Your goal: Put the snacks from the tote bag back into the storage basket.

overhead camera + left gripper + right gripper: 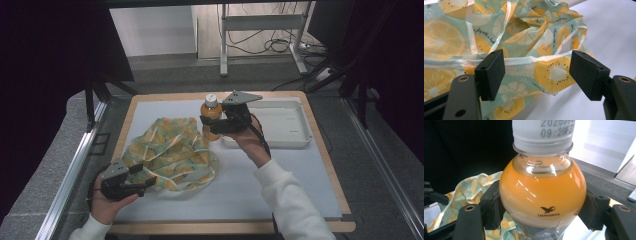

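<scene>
A teal cloth bag [172, 152] printed with orange and kiwi slices lies crumpled on the white mat. My left gripper [145, 175] stands open at its near left edge, and the bag's pale hem [524, 60] runs between the two pads without being pinched. An orange juice bottle [211, 117] with a white cap is held upright above the bag's far right side. My right gripper [212, 125] is shut on the bottle [541, 192], its pads pressing both sides of the body below the neck.
A white rectangular tray [280, 122] sits at the back right of the wooden-edged table [327, 165], right behind my right hand. Metal rails run along both sides. A frame with cables stands on the floor beyond the table.
</scene>
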Demonstrator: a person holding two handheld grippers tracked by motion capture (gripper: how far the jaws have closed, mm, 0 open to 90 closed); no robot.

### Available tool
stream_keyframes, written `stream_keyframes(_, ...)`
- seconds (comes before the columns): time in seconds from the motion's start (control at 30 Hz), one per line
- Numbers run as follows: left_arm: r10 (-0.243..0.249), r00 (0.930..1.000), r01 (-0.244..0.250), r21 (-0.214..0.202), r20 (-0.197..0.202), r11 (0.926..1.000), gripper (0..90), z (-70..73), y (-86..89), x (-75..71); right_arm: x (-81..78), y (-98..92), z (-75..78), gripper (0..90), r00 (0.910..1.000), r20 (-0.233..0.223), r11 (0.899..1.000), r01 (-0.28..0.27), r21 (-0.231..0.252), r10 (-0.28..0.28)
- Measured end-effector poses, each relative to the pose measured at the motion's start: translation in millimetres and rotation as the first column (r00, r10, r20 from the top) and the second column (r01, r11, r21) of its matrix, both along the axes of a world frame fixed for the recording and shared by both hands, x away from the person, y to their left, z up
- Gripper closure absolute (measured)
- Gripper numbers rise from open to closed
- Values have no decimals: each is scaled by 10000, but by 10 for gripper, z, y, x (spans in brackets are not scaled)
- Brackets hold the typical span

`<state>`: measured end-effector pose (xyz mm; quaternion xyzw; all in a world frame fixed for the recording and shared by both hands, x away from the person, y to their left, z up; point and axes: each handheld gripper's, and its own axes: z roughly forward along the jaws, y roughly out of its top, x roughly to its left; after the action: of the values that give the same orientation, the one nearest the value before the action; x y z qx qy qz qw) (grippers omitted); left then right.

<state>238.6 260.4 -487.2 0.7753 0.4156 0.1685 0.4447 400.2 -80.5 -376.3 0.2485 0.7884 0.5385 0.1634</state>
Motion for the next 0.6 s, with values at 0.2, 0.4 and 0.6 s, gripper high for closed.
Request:
stream_keyframes(0.2,-12,10000,12,20,-17,10000,292,-4,-5,3,55,-50,15,311,9998,-24,9998,215,-48,-215)
stream_keyframes(0.4,-18,10000,18,22,-27,10000,292,-6,-5,3,120,-111,44,311,9988,-57,9988,485,-70,-486)
stream_keyframes(0.6,-8,10000,8,3,-34,10000,292,-4,2,5,195,-192,76,312,9972,-26,9972,748,-86,-749)
